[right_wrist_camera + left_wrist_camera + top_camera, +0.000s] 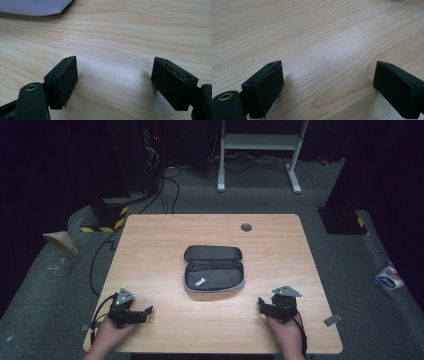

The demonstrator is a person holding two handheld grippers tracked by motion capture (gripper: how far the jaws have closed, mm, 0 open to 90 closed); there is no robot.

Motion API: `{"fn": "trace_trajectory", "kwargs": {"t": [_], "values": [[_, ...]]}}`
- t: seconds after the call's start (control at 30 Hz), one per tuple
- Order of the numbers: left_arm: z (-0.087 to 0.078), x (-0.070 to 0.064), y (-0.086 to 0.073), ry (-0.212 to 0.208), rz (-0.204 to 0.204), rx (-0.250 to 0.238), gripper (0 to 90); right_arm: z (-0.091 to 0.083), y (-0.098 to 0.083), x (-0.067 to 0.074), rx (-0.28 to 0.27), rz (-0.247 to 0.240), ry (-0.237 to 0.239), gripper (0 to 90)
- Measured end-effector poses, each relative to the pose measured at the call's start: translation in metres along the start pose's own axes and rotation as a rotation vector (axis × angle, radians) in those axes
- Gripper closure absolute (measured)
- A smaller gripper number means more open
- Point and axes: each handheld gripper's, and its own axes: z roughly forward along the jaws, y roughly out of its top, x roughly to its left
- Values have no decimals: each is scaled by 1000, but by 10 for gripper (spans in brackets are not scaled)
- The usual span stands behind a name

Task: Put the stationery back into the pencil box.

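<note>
Overhead, a pale wooden table (165, 240) stands on grey carpet in a dark room. Mid-table lies an unzipped dark pouch (214, 268), flaps spread, a small white tag inside. Near left, the left gripper (145, 311) rests with jaws apart and empty; near right, the right gripper (262, 303) likewise. A white stand (260, 142) stands beyond the far edge.

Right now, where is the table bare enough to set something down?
Wide bare wood lies left and right of the open pouch, between it and the table edges, and behind it up to the grommet. The near edge is busier: left gripper, right gripper.
</note>
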Motion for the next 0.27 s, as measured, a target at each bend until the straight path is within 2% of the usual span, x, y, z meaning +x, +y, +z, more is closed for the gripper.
{"fn": "trace_trajectory", "kwargs": {"t": [0.27], "values": [[0, 0, 0, 0, 0, 2, 96, -1, -1, 1, -3, 2, -3, 218]]}}
